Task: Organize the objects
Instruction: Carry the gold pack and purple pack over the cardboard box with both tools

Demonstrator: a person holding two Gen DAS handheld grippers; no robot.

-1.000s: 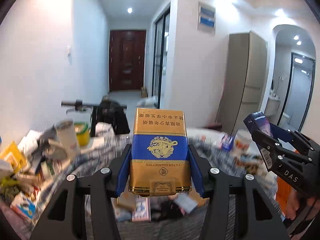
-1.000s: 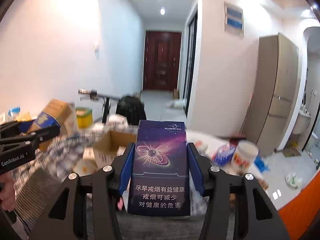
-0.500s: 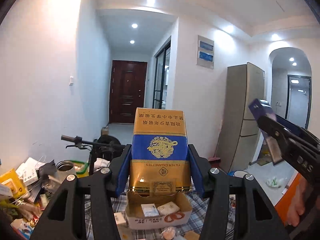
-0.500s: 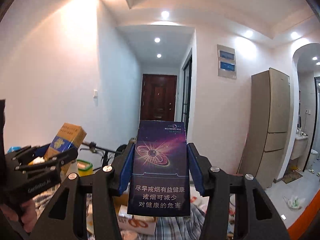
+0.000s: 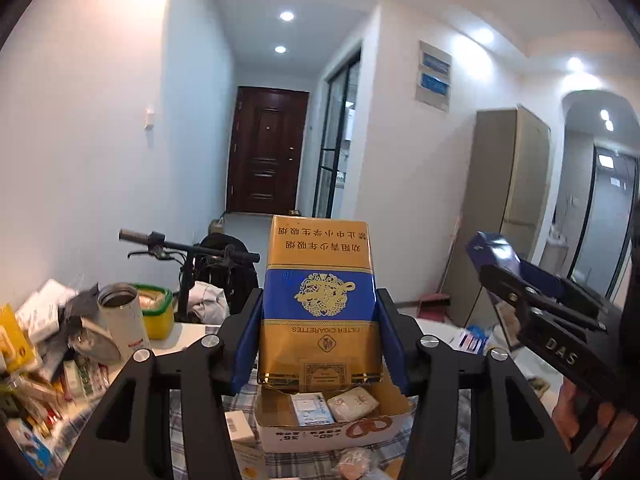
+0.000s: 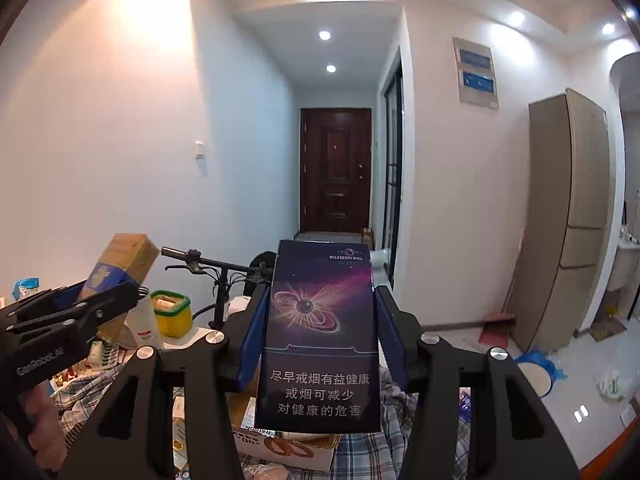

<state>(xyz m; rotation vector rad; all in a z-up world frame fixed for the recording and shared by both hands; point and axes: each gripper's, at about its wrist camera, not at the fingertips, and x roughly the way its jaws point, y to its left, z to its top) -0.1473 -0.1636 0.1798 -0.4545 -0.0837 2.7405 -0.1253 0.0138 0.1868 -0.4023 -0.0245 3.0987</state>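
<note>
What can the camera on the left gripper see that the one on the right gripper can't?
Only the left view shows the steel cup and the small packs inside the cardboard box. Only the right view shows the white bucket on the floor. Both show the gold pack and the dark purple pack, each clamped in jaws, plus the yellow tub.

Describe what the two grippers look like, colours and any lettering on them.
Both are matte black frames with silver screw heads and blue pads inside the fingers. The left gripper reads "GenRobot.AI" on its side; the right gripper reads "DAS". No cables or sleeves show.
</note>
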